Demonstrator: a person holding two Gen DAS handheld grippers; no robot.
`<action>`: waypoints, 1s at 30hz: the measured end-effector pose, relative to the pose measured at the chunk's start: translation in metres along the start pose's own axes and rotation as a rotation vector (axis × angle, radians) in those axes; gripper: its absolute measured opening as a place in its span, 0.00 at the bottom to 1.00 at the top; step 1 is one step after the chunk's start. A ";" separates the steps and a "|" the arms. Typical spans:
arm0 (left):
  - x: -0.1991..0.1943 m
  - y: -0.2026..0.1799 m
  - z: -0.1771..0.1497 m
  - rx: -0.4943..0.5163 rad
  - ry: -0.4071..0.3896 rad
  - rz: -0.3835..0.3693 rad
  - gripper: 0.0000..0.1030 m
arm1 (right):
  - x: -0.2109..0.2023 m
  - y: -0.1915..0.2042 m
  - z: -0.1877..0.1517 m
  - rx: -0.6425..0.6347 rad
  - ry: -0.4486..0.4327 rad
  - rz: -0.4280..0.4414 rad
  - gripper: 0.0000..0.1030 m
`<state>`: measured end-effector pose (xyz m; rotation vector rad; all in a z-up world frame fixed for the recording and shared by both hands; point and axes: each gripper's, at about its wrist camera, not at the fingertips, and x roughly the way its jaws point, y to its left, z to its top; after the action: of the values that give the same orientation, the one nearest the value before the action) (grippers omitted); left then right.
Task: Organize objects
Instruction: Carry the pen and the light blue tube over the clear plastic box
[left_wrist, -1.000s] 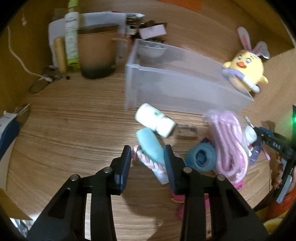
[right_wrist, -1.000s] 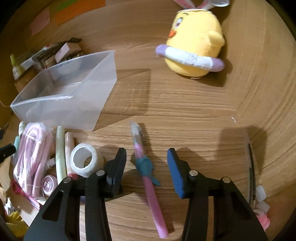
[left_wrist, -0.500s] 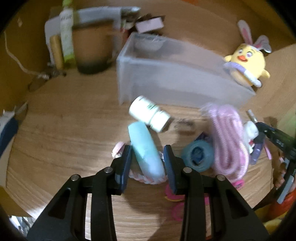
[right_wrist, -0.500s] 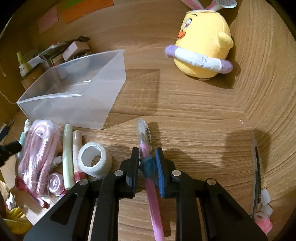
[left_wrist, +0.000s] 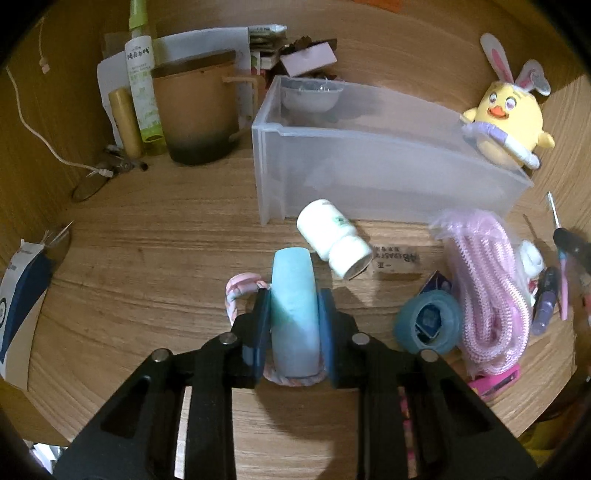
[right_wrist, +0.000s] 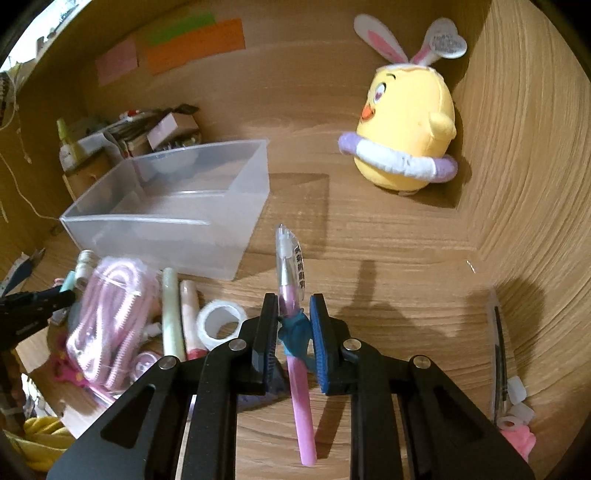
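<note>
In the last second both grippers have gone from standing apart to clamped: the left gripper (left_wrist: 294, 317) on the blue tube (left_wrist: 294, 310), the right gripper (right_wrist: 293, 328) on the pink pen (right_wrist: 295, 332), so both items look ready to carry. The bin (right_wrist: 177, 210), ahead of both tools, looks empty from the right wrist.

Left gripper (left_wrist: 294, 317): matte black frame, two angular arms with triangular cut-outs, silver round screws at the linkage joints, two per side. Finger pads (left_wrist: 326, 325) dark blue, flat. Right gripper (right_wrist: 293, 334): same black build, same silver screws; pads (right_wrist: 320, 350) blue with fine ribbed texture. No cables, sleeves or skin visible.
</note>
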<state>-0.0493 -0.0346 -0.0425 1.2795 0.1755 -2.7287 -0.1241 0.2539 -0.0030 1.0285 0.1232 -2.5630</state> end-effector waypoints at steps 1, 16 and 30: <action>-0.002 0.000 0.000 0.003 -0.012 -0.001 0.24 | -0.002 0.002 0.001 -0.002 -0.007 0.003 0.15; -0.062 0.007 0.054 -0.037 -0.232 -0.148 0.24 | -0.027 0.030 0.040 -0.016 -0.143 0.071 0.15; -0.032 -0.006 0.113 0.018 -0.239 -0.210 0.24 | -0.021 0.065 0.100 -0.066 -0.203 0.101 0.15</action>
<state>-0.1159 -0.0443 0.0544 0.9763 0.2762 -3.0381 -0.1508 0.1785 0.0885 0.7270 0.0988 -2.5351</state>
